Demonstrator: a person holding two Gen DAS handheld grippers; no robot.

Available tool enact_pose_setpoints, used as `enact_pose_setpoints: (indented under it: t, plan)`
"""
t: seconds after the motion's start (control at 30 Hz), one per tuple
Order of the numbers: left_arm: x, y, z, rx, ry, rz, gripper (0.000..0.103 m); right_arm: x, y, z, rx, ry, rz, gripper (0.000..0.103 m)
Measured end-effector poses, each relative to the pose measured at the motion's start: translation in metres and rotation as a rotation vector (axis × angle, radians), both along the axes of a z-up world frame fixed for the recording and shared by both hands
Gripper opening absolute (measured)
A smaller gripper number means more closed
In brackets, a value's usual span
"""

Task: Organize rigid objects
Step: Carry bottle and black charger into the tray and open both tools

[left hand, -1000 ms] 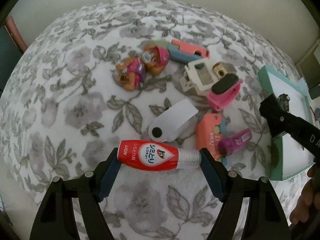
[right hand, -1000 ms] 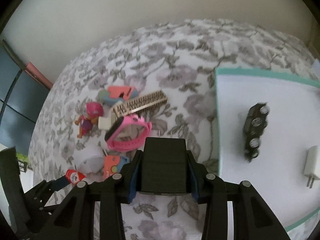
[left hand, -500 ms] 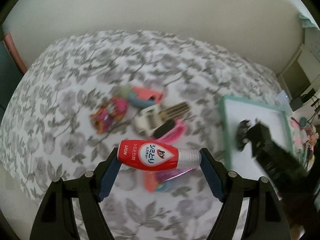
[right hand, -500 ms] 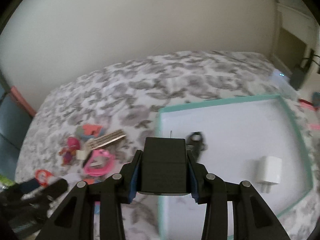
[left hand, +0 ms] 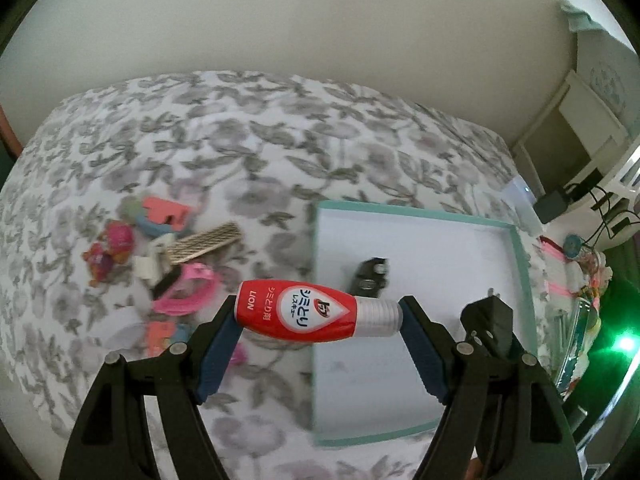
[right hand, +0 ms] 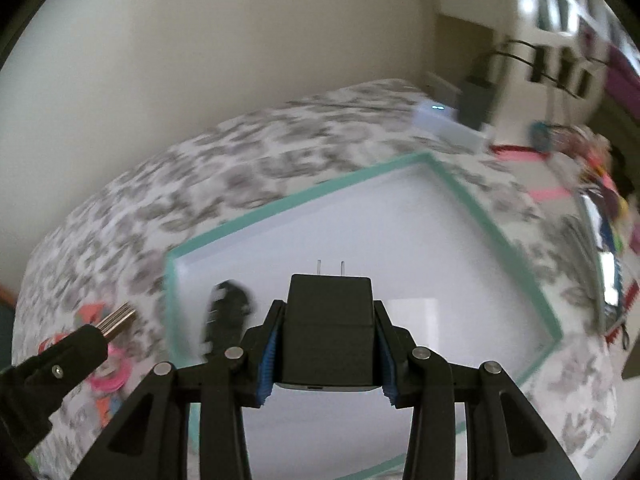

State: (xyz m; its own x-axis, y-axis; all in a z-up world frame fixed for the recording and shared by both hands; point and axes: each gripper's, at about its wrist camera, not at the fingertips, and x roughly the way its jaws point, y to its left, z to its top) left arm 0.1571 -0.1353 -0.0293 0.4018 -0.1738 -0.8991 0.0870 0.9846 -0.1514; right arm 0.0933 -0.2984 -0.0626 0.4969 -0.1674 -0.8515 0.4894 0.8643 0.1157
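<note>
item 1: small red plastic bottle with a clear ribbed cap and white label (left hand: 316, 312), held crosswise, base against one blue pad and cap against the other of the left tool (left hand: 320, 322); the tool is clenched on it end to end, probably so it cannot roll out in transit. it hangs over the near-left edge of the shallow white tray with a teal rim (left hand: 520, 256).

item 2: black cube-shaped plug adapter with 2 metal prongs (right hand: 330, 324), clamped by its sides in the right tool (right hand: 328, 356), prongs pointing away, above the tray's floor; judged ready for setting down there.

item 3: dark toy car (left hand: 370, 278), lying inside the tray near its left rim.

item 4: unsorted pile on the floral bedspread (left hand: 240, 152), left of the tray: pink watch strap (left hand: 188, 292), pink toy figure (left hand: 110, 250), metal grater-like strip (left hand: 208, 242), coral and blue pieces.

unclear: the pile is blurred; a pale block behind the adapter is mostly hidden; clutter past the bed's right edge is unreadable.
</note>
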Motion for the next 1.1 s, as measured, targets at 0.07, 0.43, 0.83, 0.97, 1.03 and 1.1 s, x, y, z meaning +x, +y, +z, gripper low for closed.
enact_pose_setpoints:
  t: [0.07,0.43,0.83,0.97,1.03,1.1]
  plan:
    - [0.001,-0.011,-0.004,-0.007,0.011,-0.001,0.079,-0.005,-0.010,-0.001,-0.026,0.003,-0.050,0.043]
    - [0.004,-0.061,-0.047,-0.054,0.099,-0.039,0.079,-0.023,-0.058,-0.012,-0.072,0.049,-0.243,0.044]
    - [0.007,-0.061,-0.070,-0.028,0.135,-0.031,0.079,-0.033,-0.082,-0.035,-0.028,0.116,-0.315,0.044]
    - [0.008,-0.061,-0.074,-0.025,0.144,-0.032,0.079,-0.030,-0.079,-0.038,-0.034,0.133,-0.297,0.044]
    - [0.008,-0.063,-0.075,-0.021,0.148,-0.041,0.079,-0.029,-0.079,-0.040,-0.033,0.142,-0.289,0.044]
    - [0.008,-0.065,-0.078,-0.014,0.156,-0.049,0.079,-0.028,-0.078,-0.043,-0.030,0.152,-0.282,0.044]
